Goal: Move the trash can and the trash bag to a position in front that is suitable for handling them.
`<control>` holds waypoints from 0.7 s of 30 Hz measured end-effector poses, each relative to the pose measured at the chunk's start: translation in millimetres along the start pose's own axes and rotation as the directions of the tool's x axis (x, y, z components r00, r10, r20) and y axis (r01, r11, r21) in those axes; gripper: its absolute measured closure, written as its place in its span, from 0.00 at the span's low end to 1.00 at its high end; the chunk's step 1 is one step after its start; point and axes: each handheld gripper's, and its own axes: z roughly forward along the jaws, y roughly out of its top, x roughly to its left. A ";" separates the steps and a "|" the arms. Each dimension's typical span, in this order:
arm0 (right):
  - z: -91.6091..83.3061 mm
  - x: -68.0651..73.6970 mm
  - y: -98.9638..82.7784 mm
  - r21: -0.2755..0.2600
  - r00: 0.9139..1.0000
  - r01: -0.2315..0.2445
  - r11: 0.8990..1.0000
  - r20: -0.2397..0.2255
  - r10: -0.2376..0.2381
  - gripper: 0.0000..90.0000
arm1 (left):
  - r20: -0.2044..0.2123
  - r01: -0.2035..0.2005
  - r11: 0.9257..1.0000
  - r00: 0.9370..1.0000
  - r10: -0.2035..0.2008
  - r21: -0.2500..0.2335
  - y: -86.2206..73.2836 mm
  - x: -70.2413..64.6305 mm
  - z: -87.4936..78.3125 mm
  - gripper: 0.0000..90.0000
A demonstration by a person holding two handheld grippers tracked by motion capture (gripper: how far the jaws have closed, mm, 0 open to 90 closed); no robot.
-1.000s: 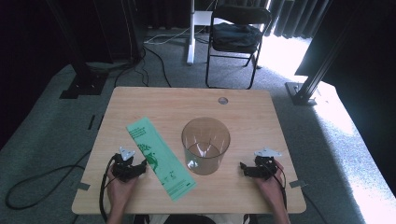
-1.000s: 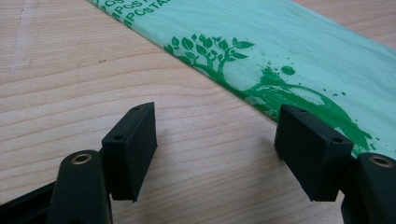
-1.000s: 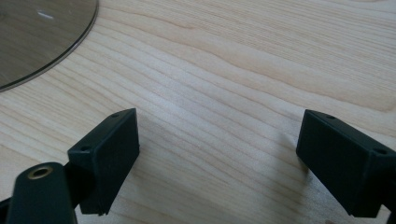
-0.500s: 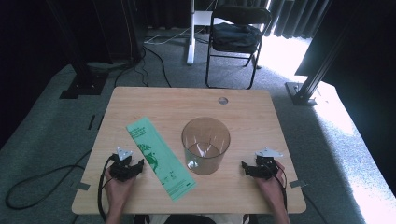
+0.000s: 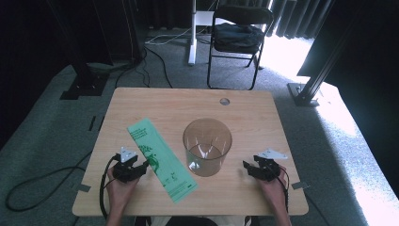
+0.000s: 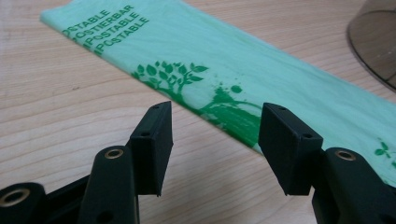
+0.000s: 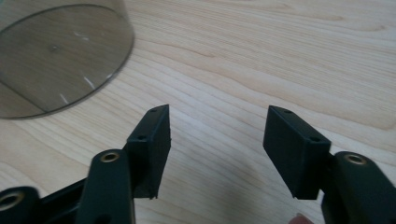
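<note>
A flat green compostable bag (image 5: 161, 158) lies diagonally on the wooden table (image 5: 254, 113), left of a clear round bin (image 5: 207, 146) standing upright at the middle. My left gripper (image 5: 145, 166) rests at the front left, open, its tips at the bag's near edge; in the left gripper view the bag (image 6: 243, 84) lies just beyond my empty left gripper (image 6: 215, 128). My right gripper (image 5: 246, 167) sits at the front right, open, a short way right of the bin. In the right gripper view my right gripper (image 7: 217, 128) holds nothing, with the bin (image 7: 56, 56) at upper left.
A small round grommet (image 5: 224, 101) sits near the table's far edge. Beyond the table stands a black folding chair (image 5: 237, 37) and a white pole base (image 5: 192, 33). Cables (image 5: 42, 179) run over the grey carpet to the left.
Both hands have stayed nearly still; the left gripper has edged slightly towards the bag. The bag and the bin have not moved.
</note>
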 end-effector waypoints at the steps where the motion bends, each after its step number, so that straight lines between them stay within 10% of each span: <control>1: -0.2 0.7 0.4 0.000 1.000 0.004 1.000 -0.005 -0.004 0.47 | 0.005 0.001 1.000 1.000 -0.001 0.000 0.6 -0.8 -0.2 0.50; 21: -3.9 11.8 8.9 -0.008 0.999 0.029 1.000 -0.032 -0.029 0.56 | 0.083 -0.028 0.999 0.996 0.030 -0.026 12.7 -14.1 1.2 0.50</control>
